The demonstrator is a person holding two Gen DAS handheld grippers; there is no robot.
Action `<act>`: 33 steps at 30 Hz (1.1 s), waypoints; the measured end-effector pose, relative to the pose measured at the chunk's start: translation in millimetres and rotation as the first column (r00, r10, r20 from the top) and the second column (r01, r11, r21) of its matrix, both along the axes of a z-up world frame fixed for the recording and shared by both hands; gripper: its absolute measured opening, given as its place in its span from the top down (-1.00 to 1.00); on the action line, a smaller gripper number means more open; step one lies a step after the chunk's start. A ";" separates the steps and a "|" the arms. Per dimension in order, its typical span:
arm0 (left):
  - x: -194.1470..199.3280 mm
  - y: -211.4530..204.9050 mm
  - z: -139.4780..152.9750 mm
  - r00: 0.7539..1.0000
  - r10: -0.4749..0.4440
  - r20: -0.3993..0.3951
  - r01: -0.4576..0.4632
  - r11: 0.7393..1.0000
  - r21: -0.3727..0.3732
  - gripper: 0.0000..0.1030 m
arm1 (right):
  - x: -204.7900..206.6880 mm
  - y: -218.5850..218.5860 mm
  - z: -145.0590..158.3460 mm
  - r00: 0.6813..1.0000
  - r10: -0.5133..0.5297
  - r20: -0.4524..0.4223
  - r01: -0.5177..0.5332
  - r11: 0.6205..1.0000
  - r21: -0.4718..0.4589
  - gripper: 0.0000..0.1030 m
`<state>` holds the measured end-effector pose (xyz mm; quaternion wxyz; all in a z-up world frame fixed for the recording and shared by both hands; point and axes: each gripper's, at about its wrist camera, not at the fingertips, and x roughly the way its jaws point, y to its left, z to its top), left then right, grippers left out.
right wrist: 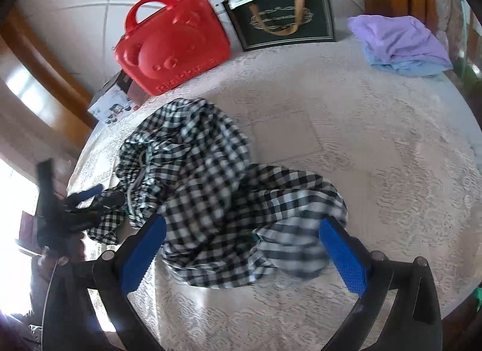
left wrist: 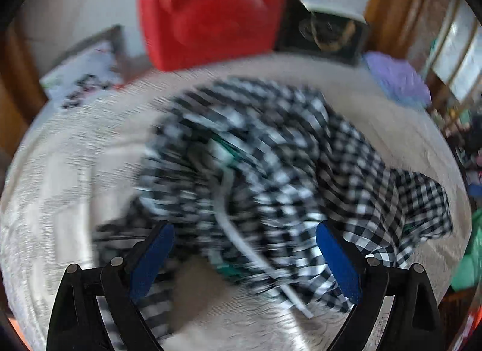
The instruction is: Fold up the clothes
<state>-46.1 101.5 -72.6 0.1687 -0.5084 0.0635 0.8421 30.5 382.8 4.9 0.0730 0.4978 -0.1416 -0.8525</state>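
Jaws of the right gripper (right wrist: 242, 256) stand wide apart over the near edge of a crumpled black-and-white checked garment (right wrist: 211, 200), holding nothing. The left gripper (left wrist: 244, 263) is likewise spread wide and empty above the same cloth, which lies heaped on a cream lace-patterned bedspread (right wrist: 376, 155). Farther back sit a red plastic carry case (right wrist: 174, 49), a dark framed box (right wrist: 286, 22) and folded lilac and blue clothes (right wrist: 397, 43).

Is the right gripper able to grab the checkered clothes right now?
Probably yes. The right gripper is open, with the crumpled checkered garment lying between its fingers and nothing covering it on the tablecloth.
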 end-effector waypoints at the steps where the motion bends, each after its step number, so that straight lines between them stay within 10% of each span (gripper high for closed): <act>1: -0.2 9.9 -10.7 1.000 -0.003 0.015 0.003 1.000 -0.009 -0.85 | 0.3 6.4 -2.0 1.000 -0.010 0.004 0.010 1.000 0.005 -1.00; 10: -8.7 41.5 -72.8 0.996 0.066 0.066 -0.059 0.994 -0.094 -0.90 | -9.8 29.7 -48.1 0.996 -0.017 0.091 0.013 0.999 0.039 -1.00; 15: -1.9 42.3 -52.6 0.993 0.108 0.051 -0.102 0.990 -0.093 0.18 | -23.4 24.8 -73.4 0.991 -0.003 0.132 -0.012 0.994 0.113 -0.94; 23: 8.2 -27.2 27.6 0.968 0.235 -0.088 -0.236 0.972 -0.004 0.33 | -41.0 23.5 -104.2 0.984 -0.034 0.178 -0.007 0.973 0.229 -0.19; 26: 5.6 -80.3 58.0 0.941 0.306 -0.145 -0.310 0.951 -0.006 0.33 | -43.9 22.3 -109.8 0.981 -0.064 0.182 0.019 0.971 0.240 -0.21; 30: 7.6 -150.0 90.3 0.894 0.399 -0.201 -0.409 0.912 -0.010 0.33 | -39.4 13.5 -99.1 0.990 -0.090 0.112 0.055 0.958 0.281 -0.97; 33: 17.3 -200.9 102.6 0.854 0.473 -0.216 -0.488 0.873 -0.021 0.33 | -41.7 5.7 -102.6 0.989 -0.084 0.118 0.044 0.952 0.303 -1.00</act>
